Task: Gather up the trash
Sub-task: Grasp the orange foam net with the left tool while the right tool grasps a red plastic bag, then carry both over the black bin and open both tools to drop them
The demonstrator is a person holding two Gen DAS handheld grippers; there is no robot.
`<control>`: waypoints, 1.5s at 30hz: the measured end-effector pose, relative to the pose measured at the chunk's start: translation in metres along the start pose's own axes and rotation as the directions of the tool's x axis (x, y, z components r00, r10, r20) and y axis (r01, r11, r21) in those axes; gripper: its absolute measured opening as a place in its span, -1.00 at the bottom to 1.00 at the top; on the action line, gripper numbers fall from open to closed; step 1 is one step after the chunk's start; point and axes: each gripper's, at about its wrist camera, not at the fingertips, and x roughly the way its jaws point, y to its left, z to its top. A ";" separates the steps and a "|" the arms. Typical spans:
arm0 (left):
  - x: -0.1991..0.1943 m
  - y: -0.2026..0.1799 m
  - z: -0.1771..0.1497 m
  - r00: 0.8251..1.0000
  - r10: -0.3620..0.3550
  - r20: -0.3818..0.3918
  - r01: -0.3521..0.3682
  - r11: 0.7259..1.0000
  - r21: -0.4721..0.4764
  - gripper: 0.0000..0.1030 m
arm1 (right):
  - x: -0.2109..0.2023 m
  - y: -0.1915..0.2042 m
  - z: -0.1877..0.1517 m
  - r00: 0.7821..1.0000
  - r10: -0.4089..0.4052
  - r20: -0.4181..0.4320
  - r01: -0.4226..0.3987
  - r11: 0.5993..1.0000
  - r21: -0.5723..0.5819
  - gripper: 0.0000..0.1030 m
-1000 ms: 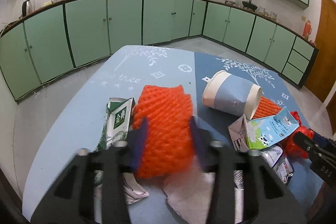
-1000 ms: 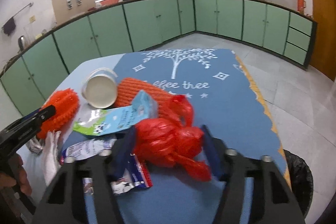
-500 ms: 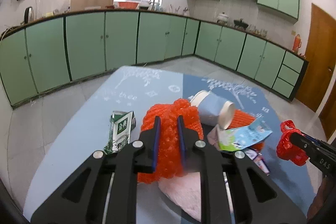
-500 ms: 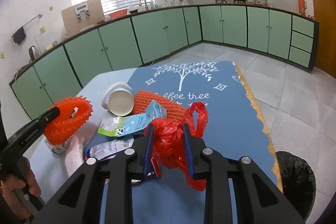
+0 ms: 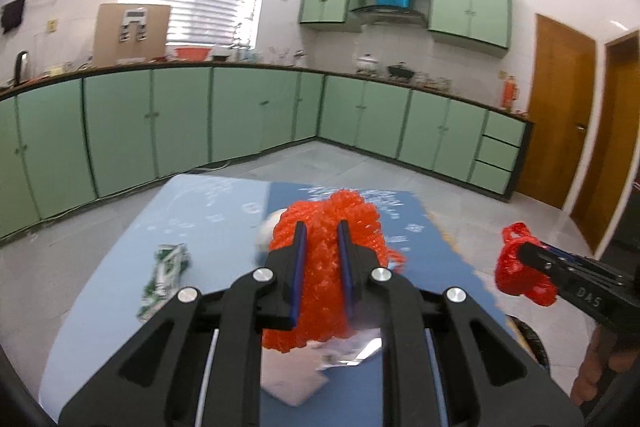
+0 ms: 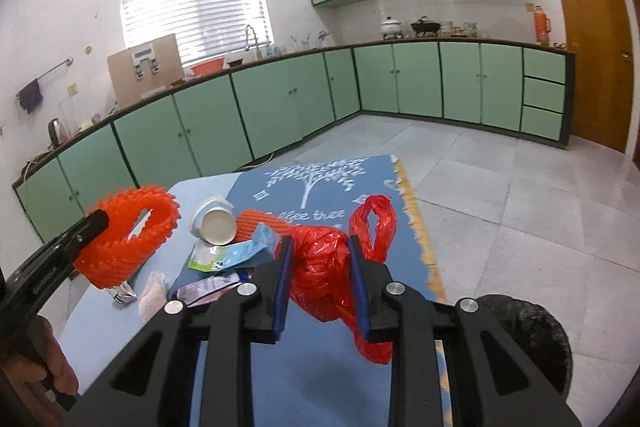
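My left gripper [image 5: 321, 233] is shut on an orange foam fruit net [image 5: 320, 291], lifted above the blue table [image 5: 120, 291]; the same net [image 6: 128, 235] shows at the left of the right wrist view. My right gripper [image 6: 320, 247] is shut on a crumpled red plastic bag [image 6: 324, 275], also raised; the bag [image 5: 520, 275] appears at the right of the left wrist view. Left on the table are a white paper cup [image 6: 214, 223] on its side, a second orange net [image 6: 256, 223], a blue milk carton [image 6: 236, 251], wrappers [image 6: 208, 285], a tissue [image 6: 152, 295] and a green carton [image 5: 164, 267].
A black bin [image 6: 528, 343] with a dark liner stands on the floor just off the table's right edge. Green cabinets [image 6: 280, 107] line the walls beyond grey floor tiles. A person's hand [image 6: 44, 363] holds the left gripper's handle.
Both grippers closed on their items and rose from the table. The orange net and the red bag now hang in the air, and the views tilted up toward the cabinets.
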 end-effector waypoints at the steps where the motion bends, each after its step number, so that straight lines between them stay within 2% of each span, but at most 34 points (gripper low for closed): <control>1: -0.002 -0.010 0.000 1.000 -0.023 0.003 0.023 1.000 0.005 -0.73 | -0.005 -0.003 0.000 1.000 -0.007 0.004 0.007 1.000 0.002 -0.48; 6: -0.004 -0.051 -0.002 0.993 -0.122 -0.001 0.122 0.992 0.027 -0.73 | -0.030 -0.029 -0.004 0.998 -0.062 0.023 0.061 0.998 0.026 -0.48; 11: 0.004 -0.095 -0.009 0.974 -0.225 -0.024 0.226 0.973 0.055 -0.73 | -0.053 -0.061 -0.010 0.989 -0.141 0.036 0.139 0.988 0.060 -0.48; 17: 0.019 -0.150 -0.027 0.938 -0.336 -0.089 0.344 0.934 0.093 -0.73 | -0.080 -0.106 -0.018 0.969 -0.245 0.034 0.239 0.964 0.117 -0.48; 22: 0.035 -0.195 -0.047 0.899 -0.406 -0.163 0.425 0.899 0.109 -0.73 | -0.092 -0.139 -0.028 0.953 -0.304 0.014 0.298 0.941 0.161 -0.48; 30: 0.066 -0.243 -0.070 0.851 -0.454 -0.265 0.496 0.860 0.119 -0.73 | -0.091 -0.179 -0.054 0.934 -0.352 -0.052 0.355 0.911 0.211 -0.48; 34: 0.085 -0.262 -0.082 0.821 -0.465 -0.330 0.523 0.845 0.112 -0.73 | -0.081 -0.190 -0.065 0.928 -0.361 -0.089 0.372 0.902 0.219 -0.48; 39: 0.099 -0.276 -0.090 0.801 -0.464 -0.380 0.540 0.833 0.121 -0.70 | -0.069 -0.204 -0.078 0.919 -0.372 -0.133 0.394 0.888 0.237 -0.48; 43: 0.110 -0.281 -0.093 0.785 -0.461 -0.414 0.547 0.830 0.112 -0.59 | -0.062 -0.216 -0.089 0.913 -0.373 -0.167 0.405 0.882 0.242 -0.46; 45: 0.112 -0.280 -0.092 0.783 -0.461 -0.417 0.546 0.831 0.108 -0.55 | -0.056 -0.218 -0.092 0.912 -0.366 -0.185 0.402 0.885 0.235 -0.32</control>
